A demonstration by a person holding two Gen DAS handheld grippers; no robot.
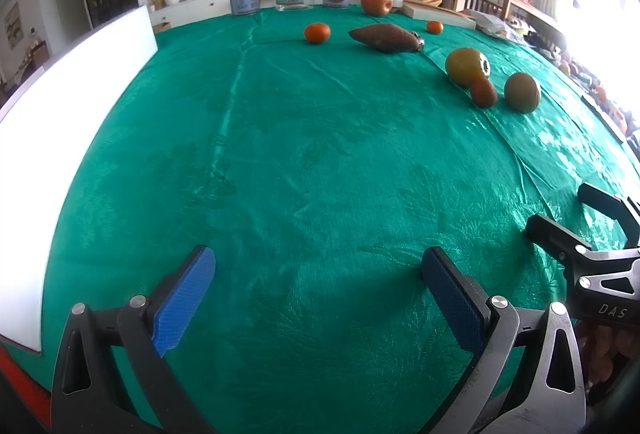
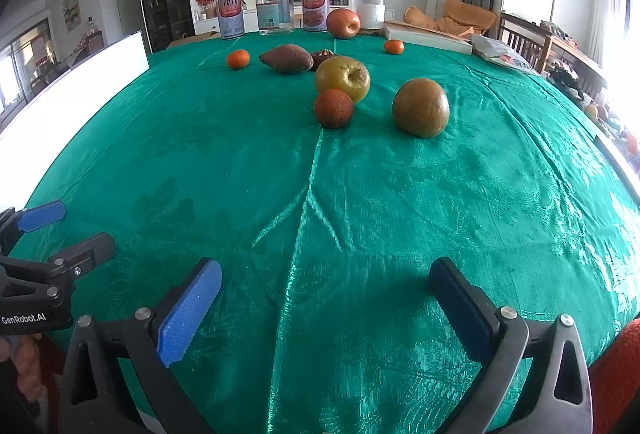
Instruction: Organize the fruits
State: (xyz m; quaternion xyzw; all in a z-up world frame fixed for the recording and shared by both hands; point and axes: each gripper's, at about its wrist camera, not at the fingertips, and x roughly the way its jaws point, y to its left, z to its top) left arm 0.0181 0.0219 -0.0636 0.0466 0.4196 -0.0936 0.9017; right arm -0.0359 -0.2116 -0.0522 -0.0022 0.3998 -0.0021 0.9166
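Note:
Fruits lie on the far half of a green tablecloth (image 2: pixel 320 213). In the right wrist view a small red fruit (image 2: pixel 333 108) touches a yellow-green apple (image 2: pixel 342 78), with a brown-green pear (image 2: pixel 421 107) to their right. Farther back are a sweet potato (image 2: pixel 286 58), two tangerines (image 2: pixel 237 59) (image 2: pixel 393 46) and a red apple (image 2: pixel 343 23). My left gripper (image 1: pixel 316 290) is open and empty above the near cloth. My right gripper (image 2: pixel 324 298) is open and empty too; it also shows in the left wrist view (image 1: pixel 560 213).
A white board (image 1: pixel 60 137) stands along the table's left edge. Two tins (image 2: pixel 231 16) (image 2: pixel 315 8), a clear jar (image 2: pixel 275 9) and a white jar (image 2: pixel 367 9) line the far edge. A flat white box (image 2: pixel 428 36) and a bag (image 2: pixel 500 55) lie at the far right.

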